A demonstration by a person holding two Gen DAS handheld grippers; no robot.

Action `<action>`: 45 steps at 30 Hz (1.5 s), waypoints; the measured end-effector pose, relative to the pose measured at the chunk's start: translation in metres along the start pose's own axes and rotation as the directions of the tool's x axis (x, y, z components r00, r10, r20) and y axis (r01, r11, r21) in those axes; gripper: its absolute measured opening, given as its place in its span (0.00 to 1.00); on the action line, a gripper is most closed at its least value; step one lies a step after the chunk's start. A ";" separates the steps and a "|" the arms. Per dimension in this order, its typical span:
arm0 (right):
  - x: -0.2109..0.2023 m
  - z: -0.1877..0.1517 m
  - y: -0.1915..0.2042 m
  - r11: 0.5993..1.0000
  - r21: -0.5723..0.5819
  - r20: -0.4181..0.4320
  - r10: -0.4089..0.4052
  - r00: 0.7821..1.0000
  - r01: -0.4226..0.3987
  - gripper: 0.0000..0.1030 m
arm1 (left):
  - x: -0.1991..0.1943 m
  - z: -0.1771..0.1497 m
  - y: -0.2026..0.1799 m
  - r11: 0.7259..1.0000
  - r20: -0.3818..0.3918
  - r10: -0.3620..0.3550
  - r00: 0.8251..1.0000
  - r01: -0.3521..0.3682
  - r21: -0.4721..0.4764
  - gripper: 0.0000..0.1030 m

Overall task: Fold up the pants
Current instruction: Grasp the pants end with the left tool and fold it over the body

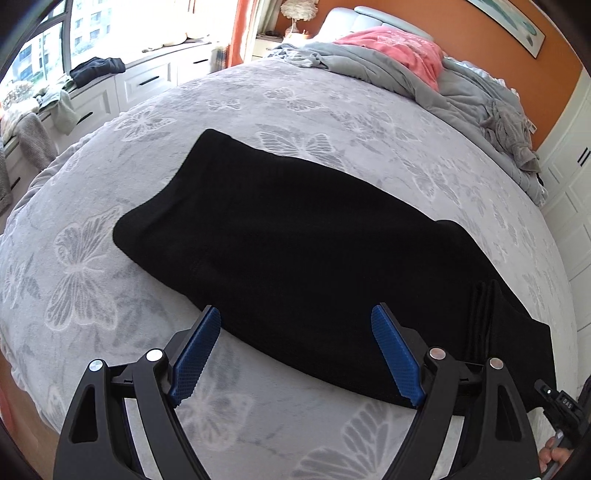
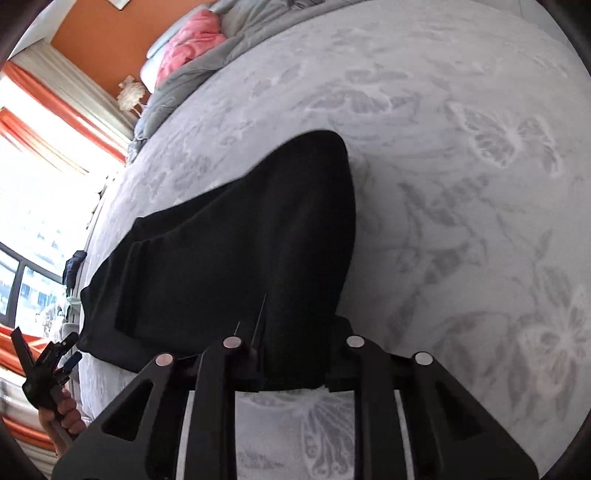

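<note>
**Left tongs spread over the pants, right tongs pinched on their edge**

Left gripper hovers with its two blue-padded fingers spread wide apart, nothing between them but air, and below them the near long edge of the black pants. The pants lie folded lengthwise into one long dark band on the butterfly-patterned grey bedspread, running from a rounded end towards the window side to a layered, pleated end near the right gripper's handle, which shows at the lower right corner of the left wrist view with a hand around it.

Left of the pants, beyond the bedspread's edge, white drawer units stand under the window with loose clothes on top. Behind the pants, at the head of the bed, a rumpled grey duvet and a pink garment are heaped against the orange wall.

In the right wrist view, the right gripper has its fingers drawn close together on the black cloth: a raised fold of the pants stands up between them, lifted off the bedspread at that end. Its pads are hidden by the dark fabric. At the far left of that view a hand holds the left gripper, just off the pants' other end.
</note>
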State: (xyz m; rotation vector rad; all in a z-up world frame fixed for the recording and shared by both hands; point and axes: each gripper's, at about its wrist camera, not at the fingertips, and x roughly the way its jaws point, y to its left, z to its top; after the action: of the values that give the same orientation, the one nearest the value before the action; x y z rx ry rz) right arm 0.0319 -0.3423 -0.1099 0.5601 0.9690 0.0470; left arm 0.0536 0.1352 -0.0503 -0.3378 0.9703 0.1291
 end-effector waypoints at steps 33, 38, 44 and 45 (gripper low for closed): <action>0.027 -0.063 0.176 0.785 -0.607 0.068 -0.104 0.992 0.124 0.77 | 0.025 0.039 0.078 0.902 0.077 -0.073 0.994 0.099 -0.421 0.12; 0.077 -0.070 0.197 0.699 -0.695 0.057 -0.179 0.982 0.168 0.53 | 0.017 0.043 0.064 0.913 0.092 -0.075 0.993 0.105 -0.394 0.12; 0.061 -0.038 0.200 0.807 -0.560 0.108 -0.153 0.982 0.188 0.18 | 0.020 0.041 0.066 0.928 0.065 -0.053 0.996 0.074 -0.366 0.12; 0.048 -0.032 0.203 0.832 -0.533 0.125 -0.105 0.987 0.156 0.18 | 0.021 0.042 0.065 0.932 0.062 -0.049 0.997 0.068 -0.356 0.12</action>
State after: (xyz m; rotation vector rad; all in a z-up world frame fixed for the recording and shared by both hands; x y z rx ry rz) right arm 0.0766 -0.1405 -0.0653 -0.0317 0.8520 0.1676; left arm 0.0812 0.2093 -0.0604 -0.6955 0.8823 0.2610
